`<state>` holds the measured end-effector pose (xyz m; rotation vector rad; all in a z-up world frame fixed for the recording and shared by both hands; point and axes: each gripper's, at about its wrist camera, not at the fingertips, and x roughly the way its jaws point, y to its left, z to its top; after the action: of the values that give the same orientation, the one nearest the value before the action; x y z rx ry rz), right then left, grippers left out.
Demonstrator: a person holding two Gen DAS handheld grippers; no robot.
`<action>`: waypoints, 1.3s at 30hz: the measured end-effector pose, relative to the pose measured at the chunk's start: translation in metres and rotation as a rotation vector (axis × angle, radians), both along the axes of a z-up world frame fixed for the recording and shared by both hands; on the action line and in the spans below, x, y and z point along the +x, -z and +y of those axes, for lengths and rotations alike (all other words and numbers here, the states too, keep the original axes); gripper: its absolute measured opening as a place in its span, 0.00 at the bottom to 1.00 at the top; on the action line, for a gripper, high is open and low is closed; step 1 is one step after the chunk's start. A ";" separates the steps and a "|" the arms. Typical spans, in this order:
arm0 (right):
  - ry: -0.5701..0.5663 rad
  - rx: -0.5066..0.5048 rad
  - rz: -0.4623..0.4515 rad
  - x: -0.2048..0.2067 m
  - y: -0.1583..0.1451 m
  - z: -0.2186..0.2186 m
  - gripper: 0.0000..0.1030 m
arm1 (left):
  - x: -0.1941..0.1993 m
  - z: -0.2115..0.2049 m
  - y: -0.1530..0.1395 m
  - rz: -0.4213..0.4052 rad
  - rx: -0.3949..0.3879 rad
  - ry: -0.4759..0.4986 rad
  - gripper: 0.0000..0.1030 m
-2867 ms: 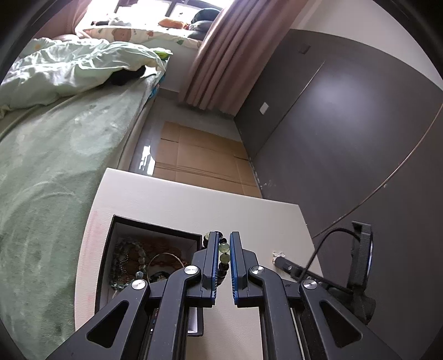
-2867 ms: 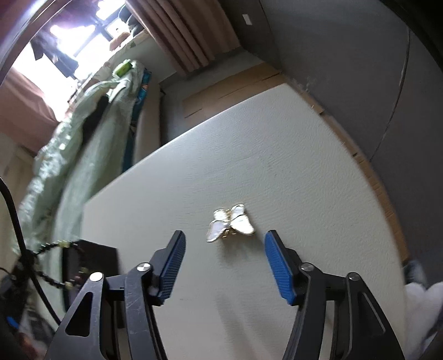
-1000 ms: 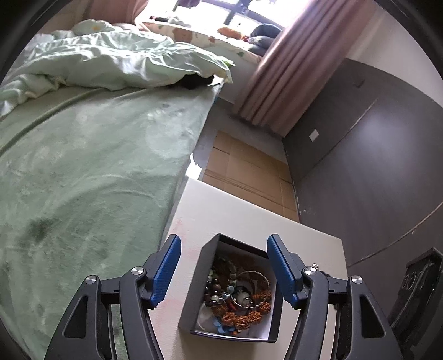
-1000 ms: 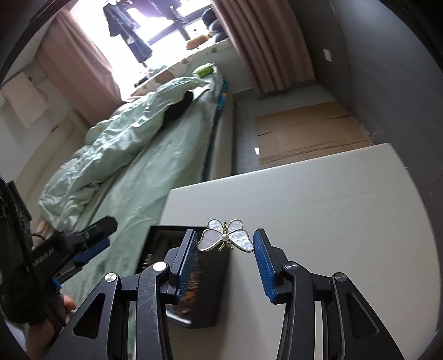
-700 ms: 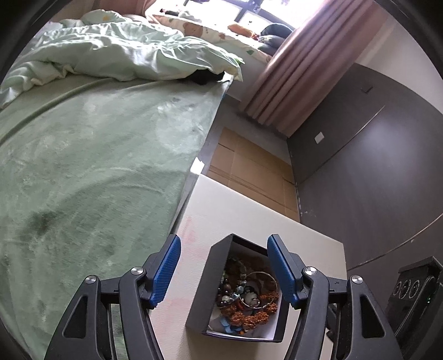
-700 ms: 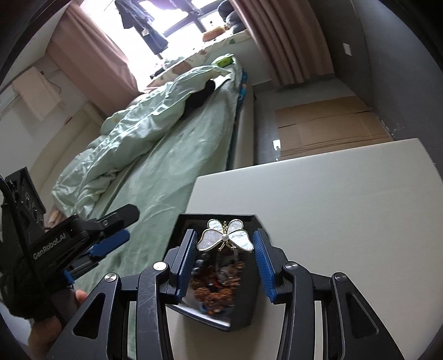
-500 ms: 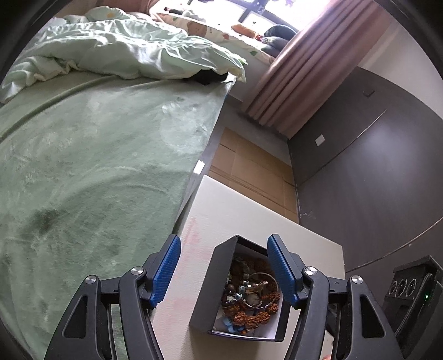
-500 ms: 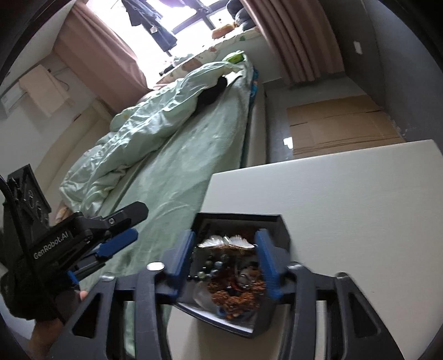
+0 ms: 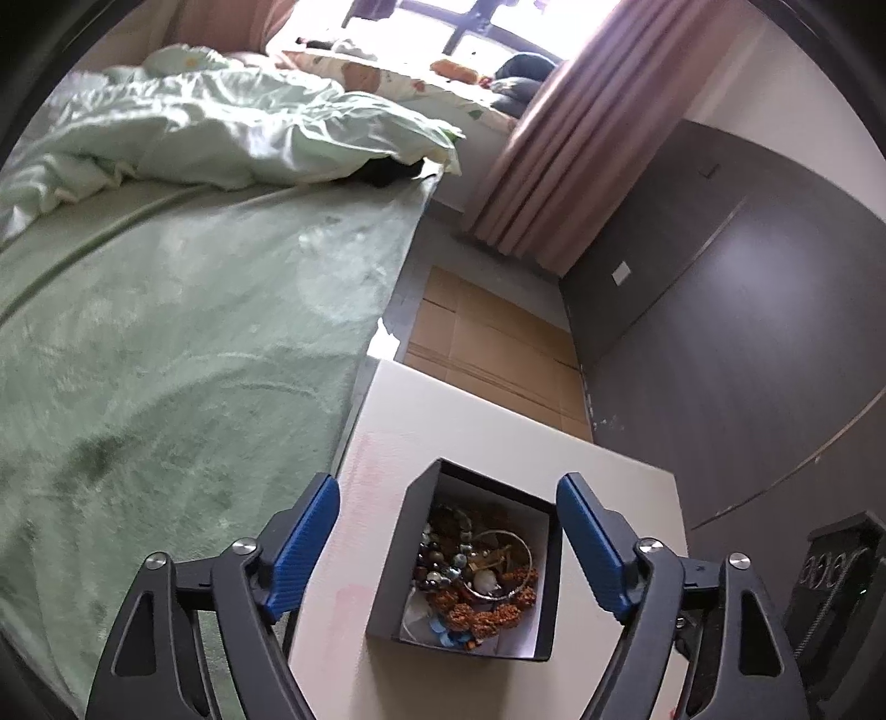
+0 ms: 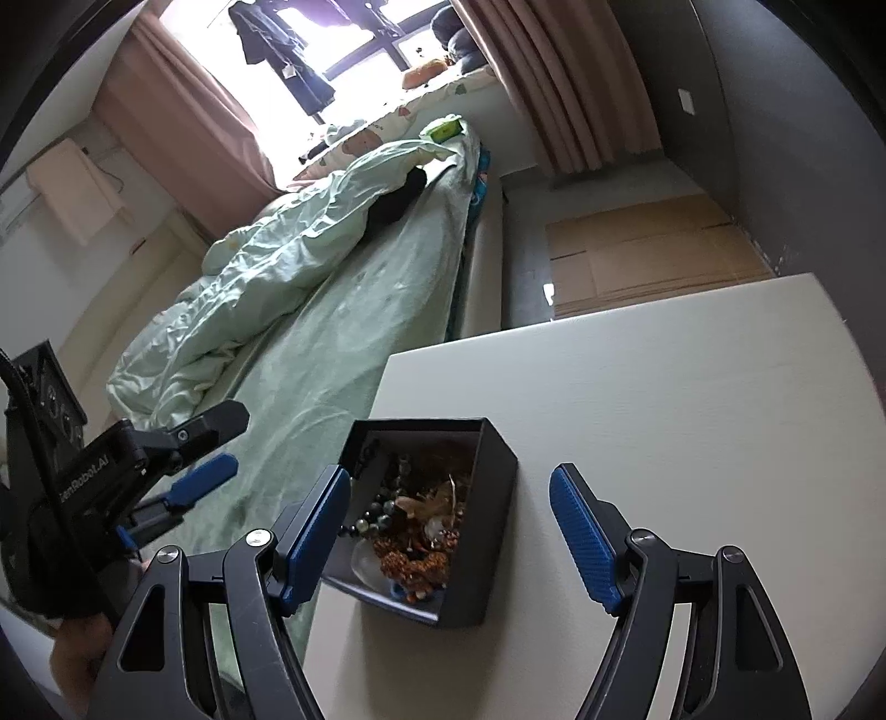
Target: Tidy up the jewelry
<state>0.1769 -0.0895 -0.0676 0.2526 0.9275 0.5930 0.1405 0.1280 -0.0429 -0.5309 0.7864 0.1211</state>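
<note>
Hovering over the black box (image 9: 387, 587) on the table (image 10: 692, 399): left gripper (image 9: 448, 540), right gripper (image 10: 449, 518), fingers wide after just opening, gripping nothing

I see a pale tabletop (image 9: 498, 432), beside a bed, and one thing sits directly on it: an open black box (image 9: 398, 565) near its bed-side edge, filled with a heap of beaded jewelry (image 9: 470, 570).

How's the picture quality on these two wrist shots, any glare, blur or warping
Left wrist view: sharp, window blown out white, fisheye bends the bed and dark walls. Right wrist view: window also overexposed, jewelry box contents dim and slightly soft, table edges curved.
</note>
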 end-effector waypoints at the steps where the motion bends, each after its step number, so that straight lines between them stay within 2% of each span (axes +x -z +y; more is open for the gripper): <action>1: 0.000 -0.005 -0.006 -0.002 -0.002 -0.003 0.73 | -0.001 -0.003 -0.001 0.001 0.011 0.008 0.79; 4: 0.008 -0.009 -0.003 -0.006 -0.005 -0.011 0.79 | -0.005 -0.014 -0.003 0.004 0.047 0.035 0.80; 11: 0.065 0.019 0.012 -0.016 -0.010 -0.044 0.80 | -0.024 -0.041 -0.010 -0.006 0.119 0.082 0.84; 15: 0.076 0.019 0.012 -0.027 -0.012 -0.058 0.93 | -0.041 -0.056 -0.019 -0.030 0.170 0.096 0.90; 17: 0.077 0.037 0.026 -0.035 -0.014 -0.067 0.94 | -0.049 -0.061 -0.024 -0.040 0.181 0.093 0.91; 19: 0.084 0.037 0.029 -0.042 -0.016 -0.074 1.00 | -0.058 -0.067 -0.029 -0.052 0.189 0.093 0.94; 22: 0.110 0.026 0.014 -0.055 -0.022 -0.086 1.00 | -0.069 -0.075 -0.036 -0.063 0.209 0.093 1.00; 29: 0.139 -0.059 0.011 -0.077 -0.030 -0.099 1.00 | -0.087 -0.094 -0.045 -0.067 0.247 0.121 1.00; 39: 0.060 -0.139 -0.050 -0.104 -0.055 -0.101 1.00 | -0.114 -0.108 -0.050 -0.064 0.278 0.156 1.00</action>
<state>0.0732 -0.1905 -0.0124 0.1397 0.9050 0.4749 0.0268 0.0201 0.0074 -0.2079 0.7316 0.0671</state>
